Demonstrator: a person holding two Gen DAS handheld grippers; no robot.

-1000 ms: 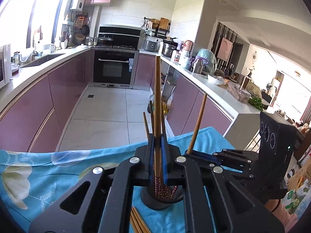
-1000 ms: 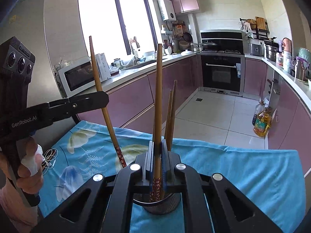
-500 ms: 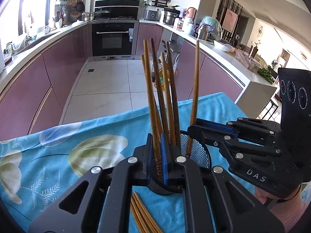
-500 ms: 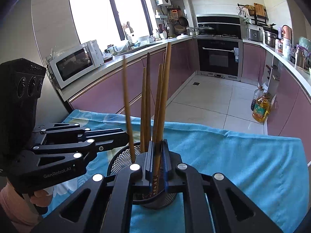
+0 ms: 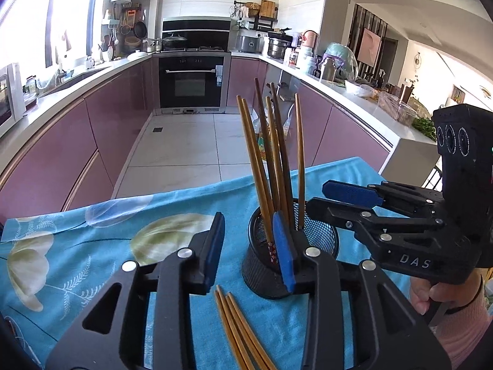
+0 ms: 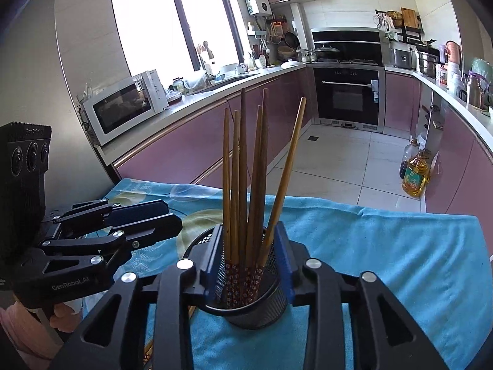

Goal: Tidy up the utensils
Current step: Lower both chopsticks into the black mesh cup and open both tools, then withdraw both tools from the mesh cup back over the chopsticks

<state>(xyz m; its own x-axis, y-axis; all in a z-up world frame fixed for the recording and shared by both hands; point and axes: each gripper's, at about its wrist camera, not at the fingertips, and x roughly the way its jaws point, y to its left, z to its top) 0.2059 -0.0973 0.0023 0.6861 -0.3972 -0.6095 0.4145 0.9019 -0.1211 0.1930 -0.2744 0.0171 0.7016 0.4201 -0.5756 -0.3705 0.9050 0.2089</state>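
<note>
A black mesh cup (image 5: 262, 273) stands on the blue flowered cloth (image 5: 92, 246) and holds several wooden chopsticks (image 5: 265, 166) upright. My left gripper (image 5: 249, 246) is open and empty, its right finger against the cup's near side. Loose chopsticks (image 5: 240, 333) lie on the cloth below it. In the right wrist view the cup (image 6: 255, 305) sits between the fingers of my right gripper (image 6: 251, 252), which is open and empty around the chopsticks (image 6: 246, 169). The right gripper also shows in the left wrist view (image 5: 339, 200), and the left gripper shows in the right wrist view (image 6: 148, 219).
The cloth-covered table (image 6: 400, 262) ends at a far edge, with the kitchen floor beyond. Purple cabinets, an oven (image 5: 191, 83) and a microwave (image 6: 123, 104) line the room. An oil bottle (image 6: 414, 174) stands on the floor.
Both grippers held one chopstick each and lowered it into the cup. Both have now opened and released the chopsticks, which stand in the cup.
</note>
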